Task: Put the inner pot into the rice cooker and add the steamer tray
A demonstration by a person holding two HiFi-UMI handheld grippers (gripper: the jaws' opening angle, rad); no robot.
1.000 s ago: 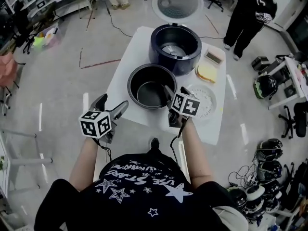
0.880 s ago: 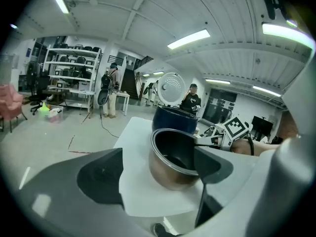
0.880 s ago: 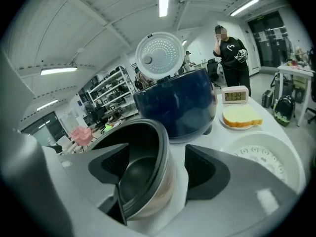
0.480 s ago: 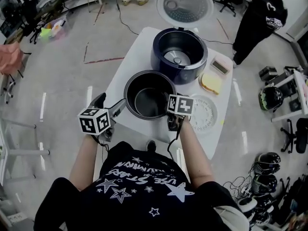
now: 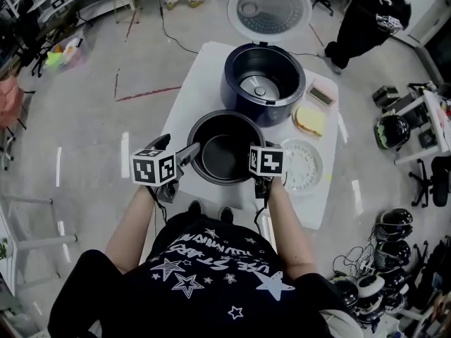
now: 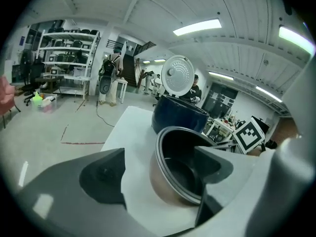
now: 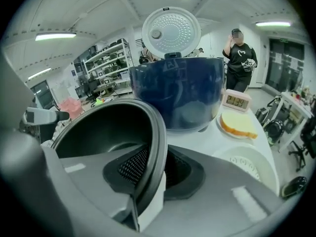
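The dark inner pot (image 5: pixel 225 146) stands on the white table (image 5: pixel 194 83), in front of the navy rice cooker (image 5: pixel 264 83), whose lid (image 5: pixel 268 9) is raised. The white perforated steamer tray (image 5: pixel 304 164) lies to the pot's right. My right gripper (image 7: pixel 153 167) is shut on the inner pot's (image 7: pixel 108 127) right rim, one jaw inside and one outside. My left gripper (image 6: pixel 158 174) is open at the pot's (image 6: pixel 182 172) left rim: its right jaw reaches over the rim and its left jaw stands well clear outside. The rice cooker (image 6: pixel 177 117) rises behind.
A yellow sponge-like slab on a plate (image 5: pixel 309 120) and a small digital clock (image 5: pixel 318 94) sit at the table's right side, beside the cooker. A person in black (image 5: pixel 370 13) stands beyond the table. Helmets and gear (image 5: pixel 387 224) crowd the floor at right.
My left gripper has moved right, from off the pot's side to straddling its left rim. My right gripper has stayed on the right rim.
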